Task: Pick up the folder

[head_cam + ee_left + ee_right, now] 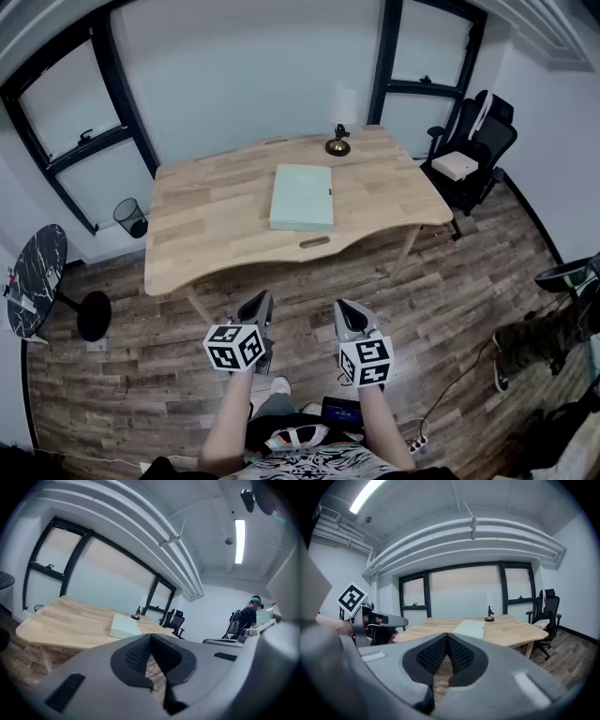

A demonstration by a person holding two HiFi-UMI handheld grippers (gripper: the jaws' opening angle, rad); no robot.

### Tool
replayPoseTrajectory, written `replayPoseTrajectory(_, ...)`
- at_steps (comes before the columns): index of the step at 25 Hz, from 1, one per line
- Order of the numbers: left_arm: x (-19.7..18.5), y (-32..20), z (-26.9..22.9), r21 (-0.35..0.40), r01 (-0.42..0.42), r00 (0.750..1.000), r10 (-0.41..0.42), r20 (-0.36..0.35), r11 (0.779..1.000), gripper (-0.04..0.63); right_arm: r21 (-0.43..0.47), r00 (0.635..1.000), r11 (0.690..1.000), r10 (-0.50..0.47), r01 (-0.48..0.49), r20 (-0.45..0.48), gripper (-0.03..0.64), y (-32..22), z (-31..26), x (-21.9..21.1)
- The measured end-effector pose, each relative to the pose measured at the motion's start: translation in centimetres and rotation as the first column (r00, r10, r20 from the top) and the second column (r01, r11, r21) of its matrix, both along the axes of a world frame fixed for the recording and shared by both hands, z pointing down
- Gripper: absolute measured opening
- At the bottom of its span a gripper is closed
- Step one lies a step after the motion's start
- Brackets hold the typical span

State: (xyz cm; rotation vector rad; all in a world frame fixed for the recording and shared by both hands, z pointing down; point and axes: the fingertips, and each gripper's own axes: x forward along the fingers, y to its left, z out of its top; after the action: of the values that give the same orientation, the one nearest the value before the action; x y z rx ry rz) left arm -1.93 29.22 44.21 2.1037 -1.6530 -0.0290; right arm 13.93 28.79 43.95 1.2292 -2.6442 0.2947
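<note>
Markings: the cube on the left tool (262, 300) and the cube on the right tool (346, 307) each carry black-and-white square patterns; the print on the person's shirt is too small to read.
Left tool: clenched, its 2 jaws pressed together with nothing between them; it tips slightly below level, aimed at the surface (206, 220).
Right tool: clenched and empty as well, with the same slight downward tilt.
Arms: 2 bare forearms reach forward from the bottom of the head view, side by side; the tools run parallel, near each other but apart, over the wooden floor (141, 394) short of the surface's near edge.
Folder (302, 195): pale green, lying flat near the middle of the surface, well apart from both tools.
Surface: light wood with a wavy near edge.
Lamp (337, 142): small, brass-coloured base, at the far edge just beyond the folder, not touching it.
Chair (478, 141): black office chair at the surface's right end, with a white box (456, 165) on its seat.
Bin (130, 217): dark mesh, on the floor by the left end.
</note>
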Motion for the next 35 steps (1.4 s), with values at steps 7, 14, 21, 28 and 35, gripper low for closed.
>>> replayPoseTrajectory(7,1.4,-0.9,-0.8,0.054,-0.032,0.997,0.028,0.07,0.998,0.006,-0.014,1.0,1.0,0.003,-0.003,0.016,0.003,-0.9,0.6,0.7)
replayPoseTrajectory(14,2.4,-2.5,-1.6,0.107,-0.108,0.991,0.098,0.093,0.988,0.006,-0.016,0.999,0.999,0.038,-0.038,-0.016,0.003,-3.5,1.3,1.3)
replayPoseTrajectory(21,1.6,-8.4,-0.7,0.128,-0.183,0.982,0.174,0.079,0.975,0.006,-0.017,0.996,0.996,0.09,-0.091,-0.022,0.005,-9.7,2.5,0.3)
replayPoseTrajectory(28,-3.7,-22.5,2.4,0.06,-0.132,0.989,0.128,0.071,0.989,0.006,-0.049,0.99,0.989,0.137,-0.138,-0.039,0.005,-22.6,4.5,-2.4)
replayPoseTrajectory(35,-11.0,-36.8,3.1,0.027,-0.099,0.995,0.098,0.03,0.995,0.006,-0.083,0.98,0.977,0.195,-0.196,-0.029,0.005,-35.9,4.5,-7.5)
